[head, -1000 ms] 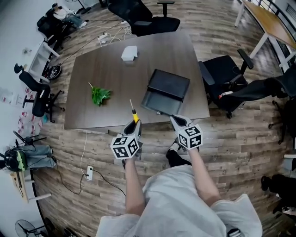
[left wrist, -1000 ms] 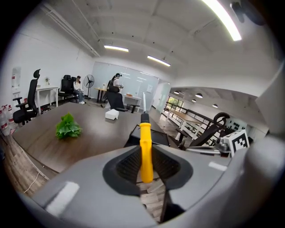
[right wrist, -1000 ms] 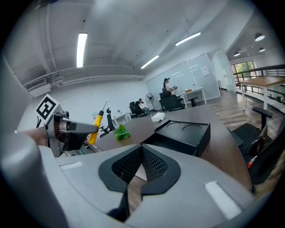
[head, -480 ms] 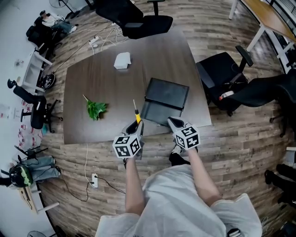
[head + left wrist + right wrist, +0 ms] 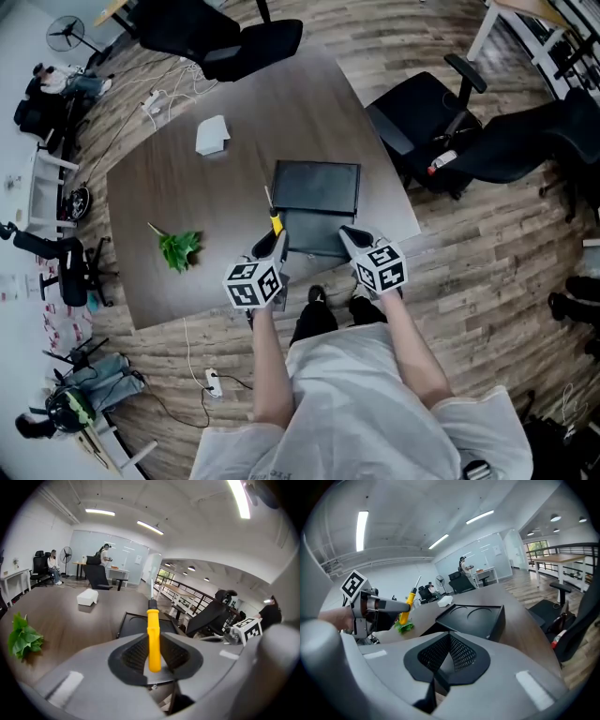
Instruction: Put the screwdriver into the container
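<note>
My left gripper [image 5: 278, 241] is shut on a yellow-handled screwdriver [image 5: 153, 637], whose shaft points up and away over the table. In the head view the screwdriver [image 5: 273, 217] stands just left of the black container [image 5: 314, 208] at the table's near edge. The container [image 5: 473, 618] is an open black tray with two round recesses. My right gripper [image 5: 351, 236] hovers at the container's near right corner, its jaws shut with nothing between them. The right gripper view shows the left gripper [image 5: 384, 605] and the screwdriver [image 5: 408, 603] at its left.
On the brown table [image 5: 169, 192] lie a green leafy sprig [image 5: 178, 249] at the left and a white box [image 5: 213, 136] at the back. Black office chairs [image 5: 427, 117] stand to the right and behind. Cables [image 5: 206, 380] run over the wooden floor.
The view has shifted and both grippers have moved forward over the table's near edge. The screwdriver now stands beside the container's left side, still held by the left gripper.
</note>
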Demonstrator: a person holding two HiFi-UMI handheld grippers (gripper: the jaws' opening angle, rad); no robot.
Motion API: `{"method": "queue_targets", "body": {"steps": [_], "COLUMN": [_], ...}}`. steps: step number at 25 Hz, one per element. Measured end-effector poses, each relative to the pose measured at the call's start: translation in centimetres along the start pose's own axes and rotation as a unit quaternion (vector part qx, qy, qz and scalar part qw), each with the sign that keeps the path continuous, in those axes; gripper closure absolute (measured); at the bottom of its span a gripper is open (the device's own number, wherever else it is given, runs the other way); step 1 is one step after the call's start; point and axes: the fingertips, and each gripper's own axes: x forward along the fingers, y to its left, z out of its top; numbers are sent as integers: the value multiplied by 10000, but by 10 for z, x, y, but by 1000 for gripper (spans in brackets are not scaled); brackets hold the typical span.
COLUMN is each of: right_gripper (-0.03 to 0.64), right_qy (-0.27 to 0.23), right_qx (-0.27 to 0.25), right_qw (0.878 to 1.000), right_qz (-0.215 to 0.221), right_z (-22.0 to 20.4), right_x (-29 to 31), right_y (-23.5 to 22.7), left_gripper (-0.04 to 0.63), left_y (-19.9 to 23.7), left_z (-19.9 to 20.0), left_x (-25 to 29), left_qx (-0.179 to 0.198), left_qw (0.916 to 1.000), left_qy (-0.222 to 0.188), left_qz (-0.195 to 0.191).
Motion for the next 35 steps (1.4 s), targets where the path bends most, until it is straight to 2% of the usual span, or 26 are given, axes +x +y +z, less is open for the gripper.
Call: {"method": "queue_targets", "body": {"steps": [6,11,17,24,35], "right_gripper": [614,614,614,614,614], "right_qy": [-180,-430,-841,-1012,-1136], "right_qx": [416,783,1143,1375,1651], "right_qw": [9966,9881,9735,9575,9378], "right_qz": [-686,-1256,-1793,-2323,-2836], "right_z": [-9,-6,-4,-21,-46], "right_x": [-19,-29,-26,-20,-25], "right_y": [-21,-20,-4,21,39], "left_gripper": [465,465,465,465,465], "left_y": [-17,-22,-15,-7,-16], "left_z": [4,18,29,23,-15], "left_x": [35,47,48,45,43], "left_qx": [375,873,1178,1563,2394], "left_qw": [9957,9846,9715,9530,9132], "left_qy": [343,608,726,912,1385], "left_qz": [-780,-1387,-1923,-2429,-2993]}}
